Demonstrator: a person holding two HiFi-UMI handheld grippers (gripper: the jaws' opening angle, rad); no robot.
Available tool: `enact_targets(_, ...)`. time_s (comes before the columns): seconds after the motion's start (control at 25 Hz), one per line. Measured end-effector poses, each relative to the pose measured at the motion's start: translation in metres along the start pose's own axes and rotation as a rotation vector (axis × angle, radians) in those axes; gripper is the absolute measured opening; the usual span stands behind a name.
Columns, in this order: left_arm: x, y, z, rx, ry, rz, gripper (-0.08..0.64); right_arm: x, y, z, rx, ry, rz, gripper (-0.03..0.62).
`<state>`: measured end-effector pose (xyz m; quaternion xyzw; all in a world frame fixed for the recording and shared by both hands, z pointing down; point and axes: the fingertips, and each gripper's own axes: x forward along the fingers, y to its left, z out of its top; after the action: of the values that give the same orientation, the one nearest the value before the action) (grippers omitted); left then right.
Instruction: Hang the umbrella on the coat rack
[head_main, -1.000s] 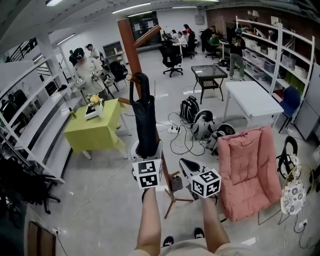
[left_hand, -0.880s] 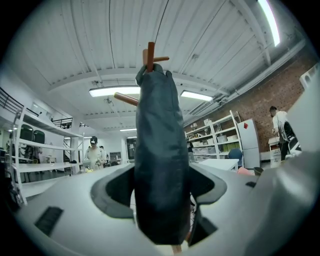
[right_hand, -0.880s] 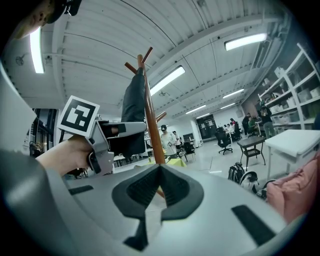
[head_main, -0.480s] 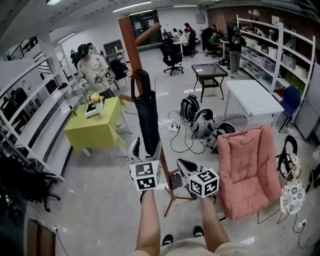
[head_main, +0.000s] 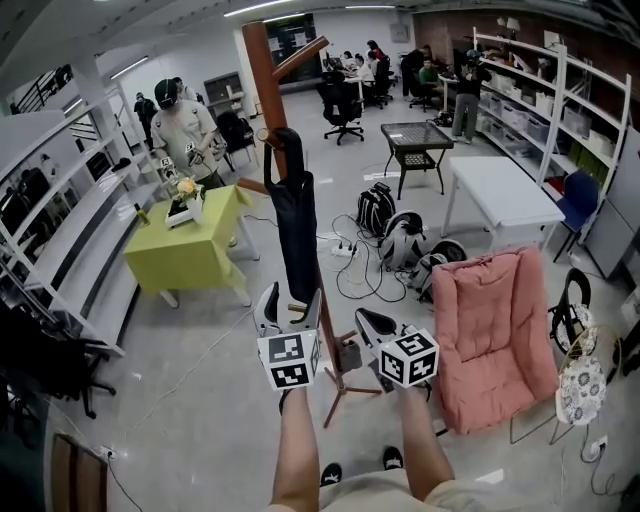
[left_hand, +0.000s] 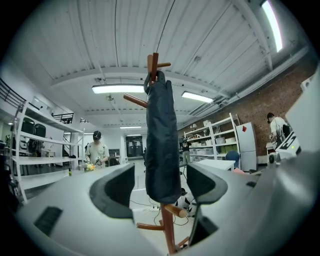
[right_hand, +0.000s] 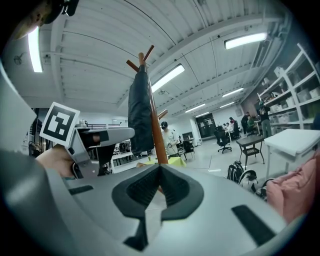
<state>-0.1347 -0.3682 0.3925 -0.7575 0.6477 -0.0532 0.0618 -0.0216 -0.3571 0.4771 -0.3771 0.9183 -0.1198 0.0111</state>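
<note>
A dark folded umbrella (head_main: 295, 225) hangs straight down from a peg of the brown wooden coat rack (head_main: 268, 95). My left gripper (head_main: 290, 300) is level with the umbrella's lower end and stands open. In the left gripper view the umbrella (left_hand: 162, 140) shows in the gap of the left gripper (left_hand: 159, 187), with space on both sides and neither pad touching it. The rack's pole (left_hand: 169, 227) runs down below it. My right gripper (head_main: 378, 332) is beside the rack's foot, shut and empty. The right gripper view shows the right gripper (right_hand: 159, 175) with jaws together, and beyond it the umbrella (right_hand: 139, 112).
A yellow-green table (head_main: 185, 255) stands left of the rack, with a person (head_main: 185, 130) behind it. A pink folding chair (head_main: 495, 335) is at the right, backpacks (head_main: 400, 245) and cables lie behind the rack, and a white table (head_main: 505, 195) stands further back. Shelving lines both walls.
My left gripper's jaws have let go of the umbrella's lower end and drawn back a little toward me. The umbrella stays hanging on the peg. The right gripper has kept still.
</note>
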Motion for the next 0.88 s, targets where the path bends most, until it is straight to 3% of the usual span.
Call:
enact_targets(0.56, -0.024, -0.004, -0.034, -0.055, 0.033, -0.028, 0.328, -0.002, -0.020, -0.011, -0.030, 0.031, -0.059, 0.005)
enact_targets(0.88, -0.053, -0.023, -0.053, -0.063, 0.025, -0.099, 0.325, -0.009, -0.018, -0.015, -0.055, 0.014, -0.061, 0.005)
